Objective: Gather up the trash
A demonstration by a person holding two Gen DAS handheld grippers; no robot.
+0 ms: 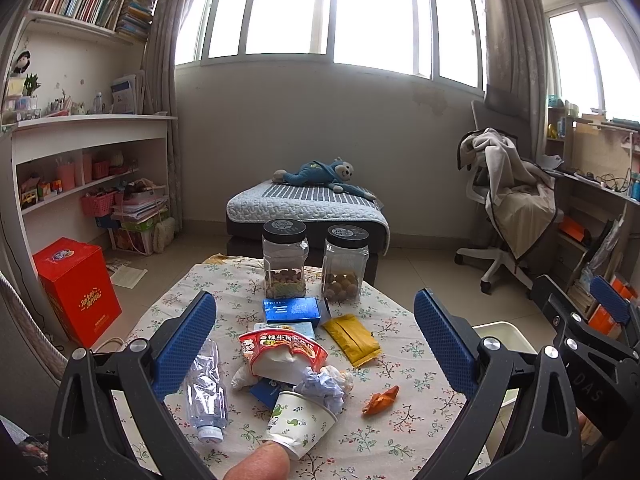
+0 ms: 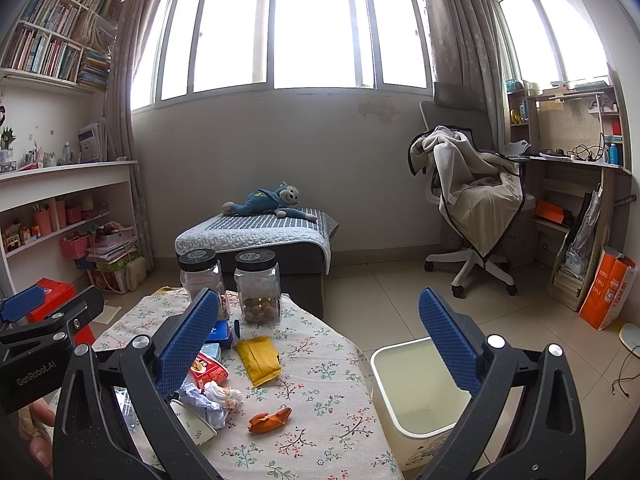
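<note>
Floral-cloth table (image 1: 400, 432) trash clustered lower centre, both grippers (image 1: 314, 344) (image 2: 318, 340) held wide and empty; tipped paper cup (image 1: 298, 420) could be rolled off if nudged, missing cream plastic bin (image 2: 420, 392).

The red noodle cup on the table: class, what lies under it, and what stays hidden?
The red noodle cup lies tipped on a dark blue packet and against crumpled white tissue. A light blue box sits just behind it. How far the packet reaches beneath, and the cup's inside, cannot be seen.
</note>
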